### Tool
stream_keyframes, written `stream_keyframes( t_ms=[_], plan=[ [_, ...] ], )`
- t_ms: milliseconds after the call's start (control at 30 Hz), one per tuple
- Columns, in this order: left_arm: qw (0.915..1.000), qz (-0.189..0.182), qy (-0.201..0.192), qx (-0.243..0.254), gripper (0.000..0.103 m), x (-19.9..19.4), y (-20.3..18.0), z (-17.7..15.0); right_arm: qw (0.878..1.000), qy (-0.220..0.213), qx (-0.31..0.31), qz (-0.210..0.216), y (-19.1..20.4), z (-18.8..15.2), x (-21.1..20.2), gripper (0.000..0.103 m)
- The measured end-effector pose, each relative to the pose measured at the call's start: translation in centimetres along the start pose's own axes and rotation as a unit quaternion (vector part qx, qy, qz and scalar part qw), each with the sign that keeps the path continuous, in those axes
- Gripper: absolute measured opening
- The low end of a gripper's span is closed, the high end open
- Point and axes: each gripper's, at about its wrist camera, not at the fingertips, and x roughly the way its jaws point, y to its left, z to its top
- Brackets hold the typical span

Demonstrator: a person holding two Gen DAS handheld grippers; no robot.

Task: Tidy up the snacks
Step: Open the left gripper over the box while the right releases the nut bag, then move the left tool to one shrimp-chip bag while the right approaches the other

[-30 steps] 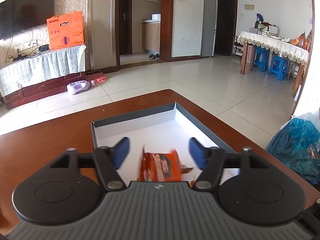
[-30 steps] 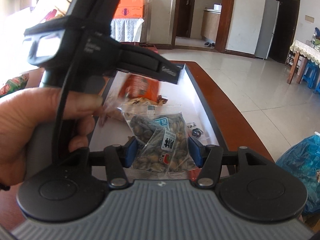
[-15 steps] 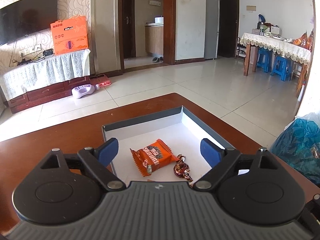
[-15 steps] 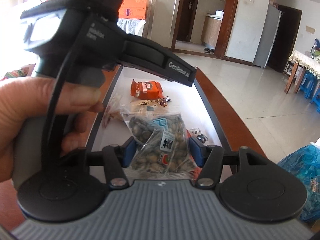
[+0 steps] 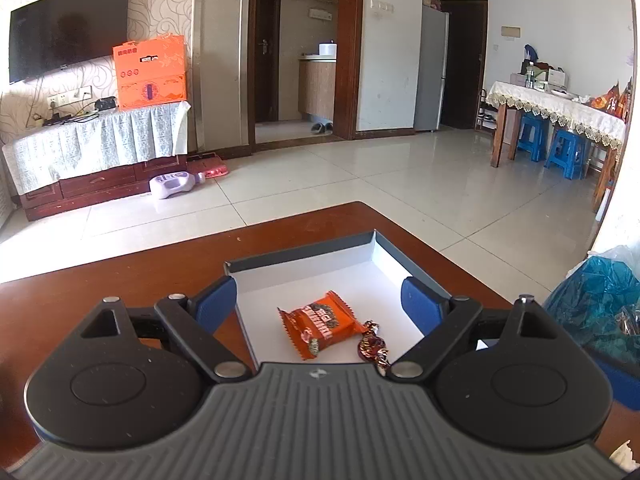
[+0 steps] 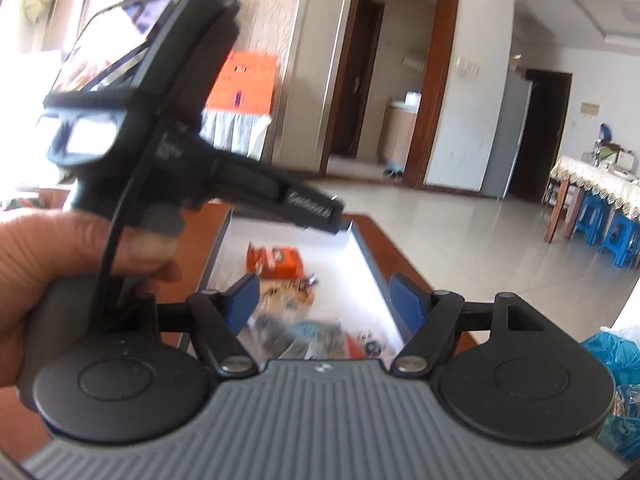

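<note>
- snacks sit in the white box [image 5: 404, 268] on the wooden table [image 5: 100, 280]: orange packet [image 5: 320, 326] & a dark wrapped candy [image 5: 372, 346] beside it, clear bag of nuts [image 6: 304, 330] nearer the near end.
- left gripper [image 5: 316, 300] hangs wide w/ nothing in it.
- right gripper [image 6: 322, 300] jaws opening, nut bag below, not pinched.
- looks mostly done; blue bag [image 5: 596, 300] may hold more, can't tell.
- right view blurred, box's near end cut off.

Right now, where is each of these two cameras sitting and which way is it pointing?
Left wrist view: on the left gripper, facing over the white tray on the wooden table into the room; only its own open fingers show.
Right wrist view: on the right gripper, jaws opening, aimed along the tray; the left hand on its gripper shows.
Shared: tray and orange snack packet.
</note>
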Motion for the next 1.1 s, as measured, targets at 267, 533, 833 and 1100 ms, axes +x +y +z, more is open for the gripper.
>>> stream_keyframes(
  t_ms=[267,533,833,1100],
  plan=[
    [0.9999,0.007,-0.006,-0.008,0.092,-2.5,0.4,0.1,1.000,-0.008,0.004,-0.004,0.1,0.3,-0.4,0.075],
    [0.9996,0.020,-0.015,-0.017,0.096,-6.2,1.4,-0.5,1.000,-0.018,0.016,-0.010,0.5,0.4,-1.1,0.075],
    [0.9976,0.063,-0.007,-0.026,0.096,-10.9,4.7,-2.1,0.998,-0.043,0.030,0.017,2.2,1.0,-2.7,0.075],
    [0.9914,0.119,0.001,-0.055,0.096,-16.2,9.8,-4.2,0.996,-0.040,0.015,0.077,5.6,1.7,-3.6,0.075]
  ],
)
